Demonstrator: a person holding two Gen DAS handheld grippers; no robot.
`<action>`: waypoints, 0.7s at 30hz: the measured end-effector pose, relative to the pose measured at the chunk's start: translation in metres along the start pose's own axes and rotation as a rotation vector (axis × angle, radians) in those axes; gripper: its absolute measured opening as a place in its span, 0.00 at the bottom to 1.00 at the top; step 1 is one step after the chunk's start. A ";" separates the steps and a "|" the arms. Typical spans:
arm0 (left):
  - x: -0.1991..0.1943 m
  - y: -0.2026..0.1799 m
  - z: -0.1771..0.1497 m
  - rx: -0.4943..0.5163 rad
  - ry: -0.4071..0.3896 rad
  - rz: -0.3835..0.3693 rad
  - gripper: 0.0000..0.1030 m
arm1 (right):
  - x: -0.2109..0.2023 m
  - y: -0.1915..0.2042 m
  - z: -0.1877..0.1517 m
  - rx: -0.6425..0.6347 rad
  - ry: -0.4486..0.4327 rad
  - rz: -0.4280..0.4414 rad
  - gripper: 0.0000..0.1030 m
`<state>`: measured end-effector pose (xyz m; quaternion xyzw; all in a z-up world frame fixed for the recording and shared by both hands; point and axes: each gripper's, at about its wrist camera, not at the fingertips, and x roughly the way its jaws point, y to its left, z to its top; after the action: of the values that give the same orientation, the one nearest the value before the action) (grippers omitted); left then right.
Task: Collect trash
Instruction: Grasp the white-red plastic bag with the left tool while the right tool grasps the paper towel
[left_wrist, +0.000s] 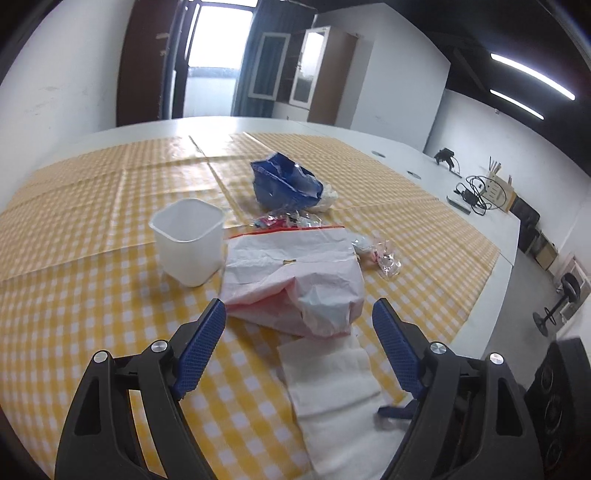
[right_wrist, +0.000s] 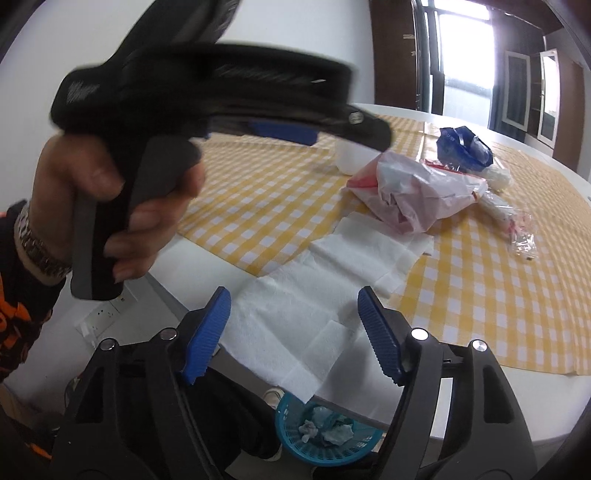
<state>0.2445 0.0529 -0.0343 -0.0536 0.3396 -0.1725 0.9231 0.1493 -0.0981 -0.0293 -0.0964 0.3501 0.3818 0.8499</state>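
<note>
Ribbed blue pads (right_wrist: 380, 343) flank quilted paper towel (right_wrist: 295, 317).

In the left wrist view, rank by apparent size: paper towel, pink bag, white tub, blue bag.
1. Paper towel, though it lies nearest the camera, which inflates it.
2. Pink bag, close behind it.
3. and 4. White tub and blue bag look alike; the blue bag lies farther off.

checked tablecloth (left_wrist: 92, 295) on white table (left_wrist: 424, 166) | wooden box (left_wrist: 498, 192) (cables beside) | stool (left_wrist: 557, 302)
</note>
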 end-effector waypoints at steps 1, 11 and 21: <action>0.007 0.000 0.003 0.004 0.015 -0.006 0.78 | 0.000 0.000 -0.001 -0.003 -0.007 -0.003 0.61; 0.058 -0.016 0.006 0.063 0.123 -0.036 0.29 | -0.004 -0.005 -0.006 -0.018 -0.021 -0.074 0.26; 0.028 -0.030 0.006 0.037 0.000 -0.049 0.13 | -0.020 -0.022 -0.014 0.077 -0.055 -0.050 0.04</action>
<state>0.2603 0.0148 -0.0402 -0.0448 0.3351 -0.2014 0.9193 0.1485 -0.1308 -0.0288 -0.0617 0.3387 0.3491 0.8715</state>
